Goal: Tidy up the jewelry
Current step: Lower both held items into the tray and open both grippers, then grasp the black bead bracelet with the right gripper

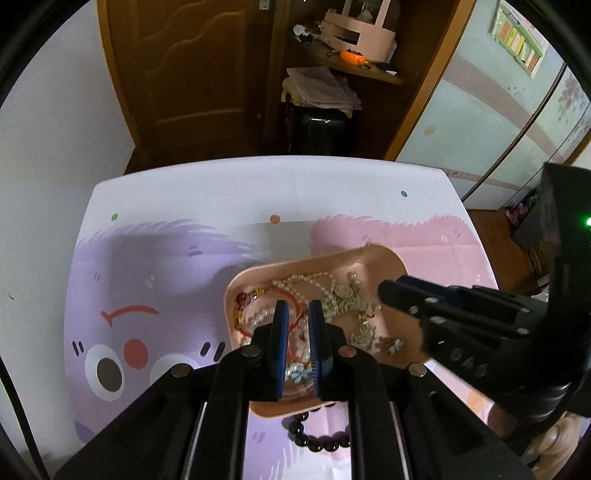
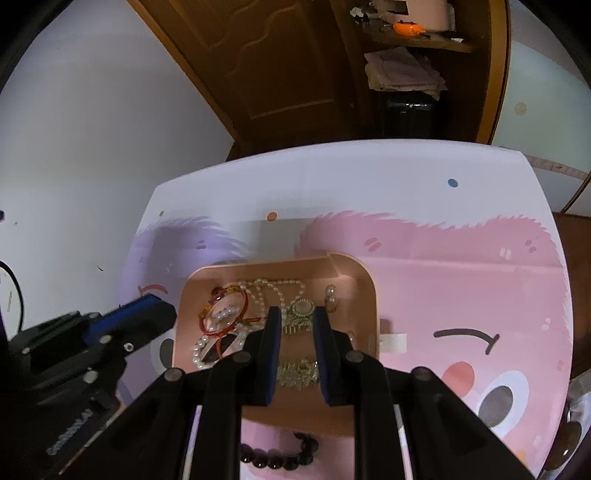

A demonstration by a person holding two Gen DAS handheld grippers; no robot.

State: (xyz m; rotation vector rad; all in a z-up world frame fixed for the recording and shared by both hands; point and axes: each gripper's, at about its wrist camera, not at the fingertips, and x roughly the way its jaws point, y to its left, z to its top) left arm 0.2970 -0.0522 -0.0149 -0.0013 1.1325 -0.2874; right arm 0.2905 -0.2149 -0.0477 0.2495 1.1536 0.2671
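Covering much of the tangled jewelry in the pink tray (image 2: 369,291), both grippers' fingers (image 1: 282,332) (image 2: 271,339) stand spread, pinching nothing.

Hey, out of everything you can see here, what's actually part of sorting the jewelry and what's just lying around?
Part of the job:
pink tray
pearl necklace
red bangle
gold brooches
black bead bracelet, on the table outside the tray
left tool
right tool

Just lying about:
stack of papers
orange object on the shelf
pink organizer
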